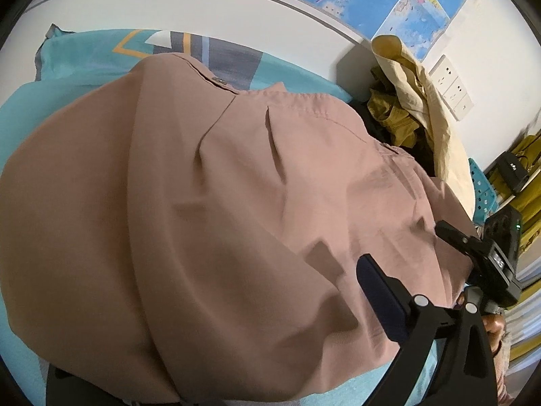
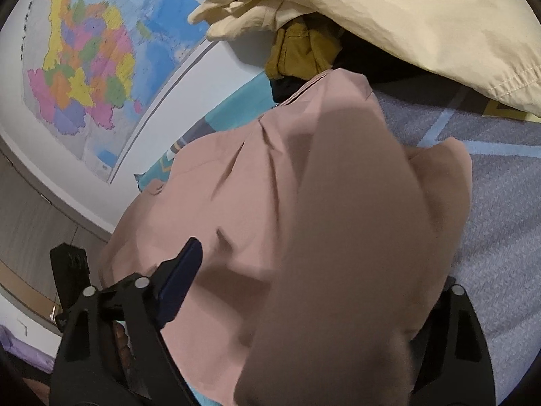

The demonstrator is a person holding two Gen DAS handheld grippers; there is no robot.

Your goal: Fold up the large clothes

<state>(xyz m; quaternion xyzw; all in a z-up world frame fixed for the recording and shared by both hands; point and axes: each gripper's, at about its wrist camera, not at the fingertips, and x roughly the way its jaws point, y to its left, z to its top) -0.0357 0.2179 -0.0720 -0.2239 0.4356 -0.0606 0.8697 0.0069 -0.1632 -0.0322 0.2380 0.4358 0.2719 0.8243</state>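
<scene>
A large dusty-pink garment [image 1: 209, 209] with a metal snap lies spread over the turquoise bed cover [image 1: 84, 61]; it also fills the right wrist view [image 2: 270, 186]. In the left wrist view only one dark blue finger pad [image 1: 382, 301] of the left gripper shows; the other finger is under the cloth. The right gripper's body [image 1: 497, 260] pokes in from the right at the garment's edge. In the right wrist view a fold of pink cloth [image 2: 351, 253] drapes between the fingers; the left finger pad [image 2: 179, 280] shows and the right one is hidden.
A heap of clothes sits at the bed's far right: a cream garment [image 1: 429, 111], also overhead in the right wrist view [image 2: 389, 10], and an olive one [image 1: 395, 115]. Maps [image 2: 88, 67] hang on the white wall. Wall sockets [image 1: 451, 84] and a turquoise basket [image 1: 481, 186] are at the right.
</scene>
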